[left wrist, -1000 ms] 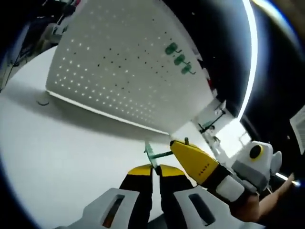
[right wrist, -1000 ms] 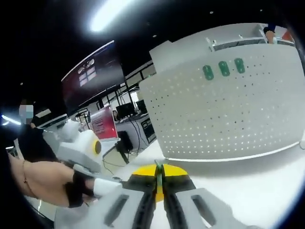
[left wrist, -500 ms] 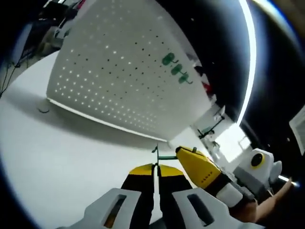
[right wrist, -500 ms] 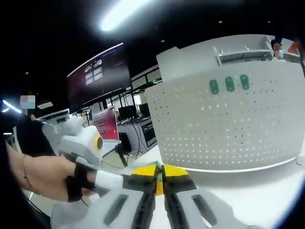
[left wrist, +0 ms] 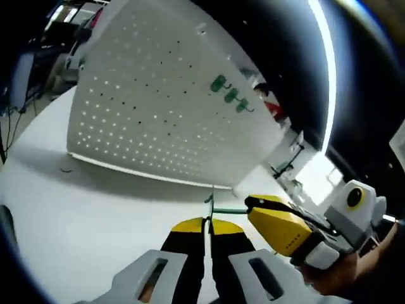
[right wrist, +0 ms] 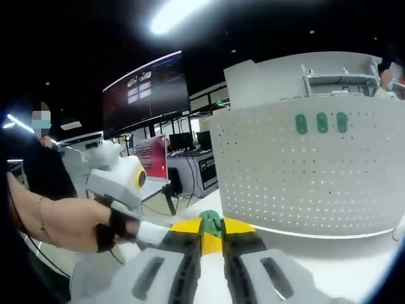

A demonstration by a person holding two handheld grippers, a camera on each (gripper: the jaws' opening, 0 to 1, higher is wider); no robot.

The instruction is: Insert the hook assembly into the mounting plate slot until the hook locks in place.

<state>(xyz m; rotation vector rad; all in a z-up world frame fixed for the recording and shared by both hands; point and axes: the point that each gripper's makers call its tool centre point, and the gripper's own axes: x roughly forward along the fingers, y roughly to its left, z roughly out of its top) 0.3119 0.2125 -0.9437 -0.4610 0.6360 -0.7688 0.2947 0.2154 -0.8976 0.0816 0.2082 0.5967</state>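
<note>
The green hook is held off the tabletop in front of the white pegboard, presumably so it can be steadied before insertion. It is pinched by the near-closed left gripper and also gripped by the right gripper, jaws slightly parted. Three green hooks are already mounted high on the pegboard.

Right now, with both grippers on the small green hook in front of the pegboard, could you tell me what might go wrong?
1. The green wire hook is thin and pinched between the left gripper and right gripper; uneven pull could twist or drop it.
2. The white perforated pegboard stands upright on the white table; a hard push may tip it.
3. Three green hooks crowd one area; aim elsewhere.
</note>
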